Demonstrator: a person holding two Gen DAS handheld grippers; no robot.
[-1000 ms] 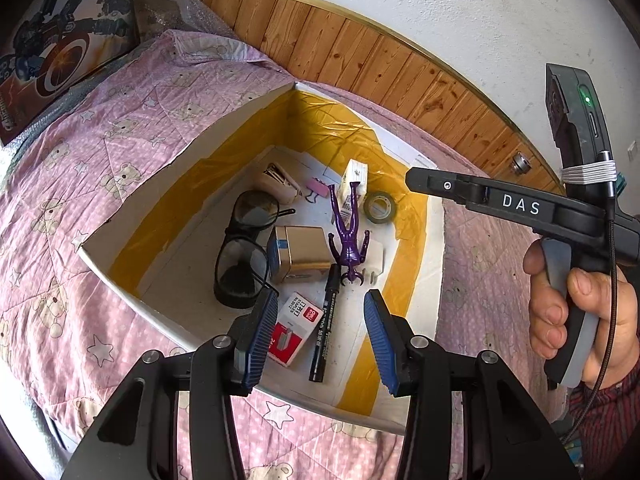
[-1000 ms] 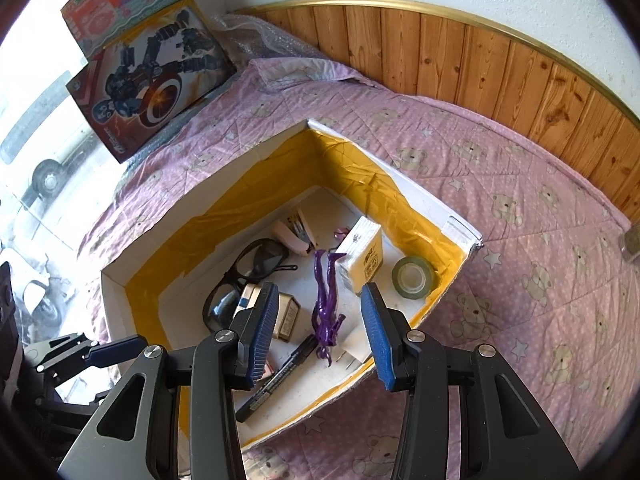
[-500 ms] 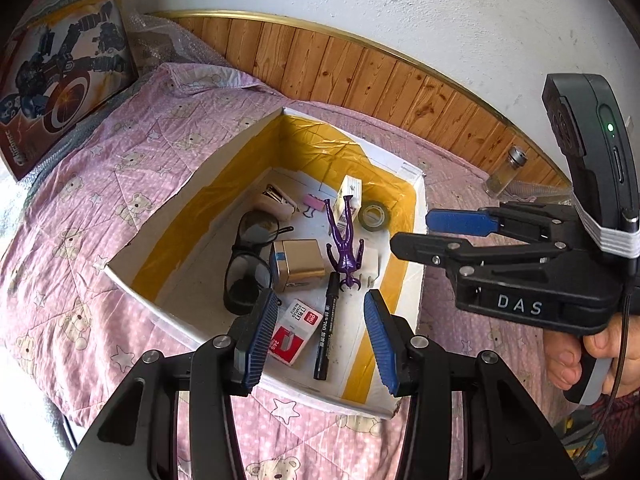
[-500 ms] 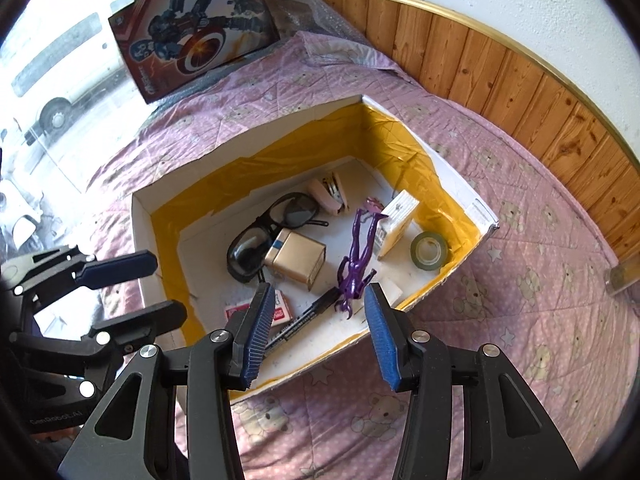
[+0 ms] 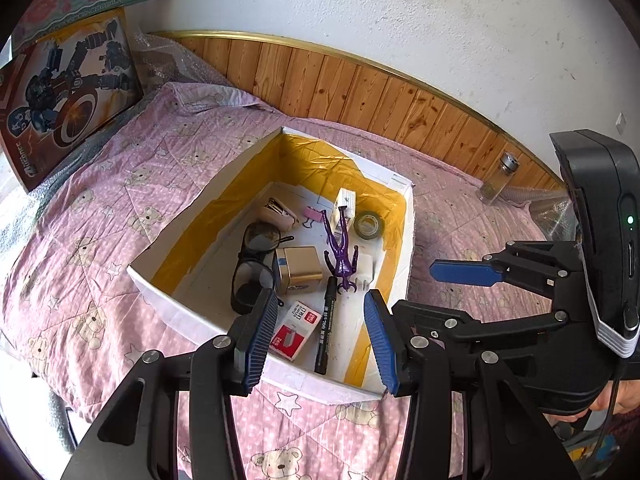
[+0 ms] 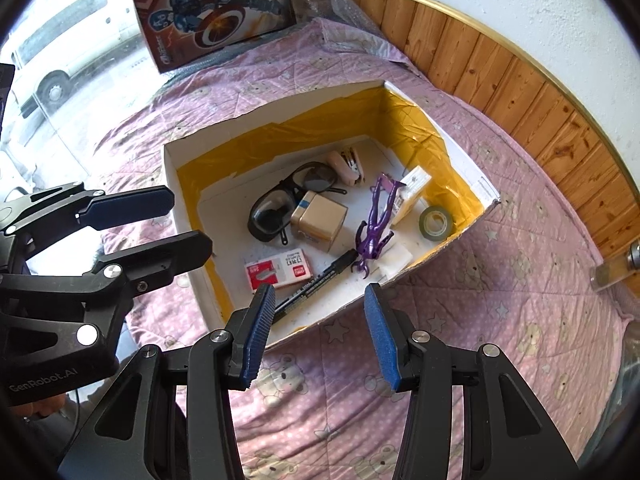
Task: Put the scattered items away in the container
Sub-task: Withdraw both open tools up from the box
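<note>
Both the left gripper (image 5: pixel 320 332) and right gripper (image 6: pixel 318 332) hover wide open, empty, over the cardboard box (image 5: pixel 208 320); scan the bedspread (image 5: pixel 100 216) before reaching again.

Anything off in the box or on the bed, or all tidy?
Mostly tidy: every small item sits inside the box. Only oddity: the glass jar stands on the quilt by the wooden headboard, outside the box. Both tongs, left and right, are open and empty.

Both tools (image 5: pixel 324 332) (image 6: pixel 320 334) pulled back, higher above box (image 5: pixel 256 352).
</note>
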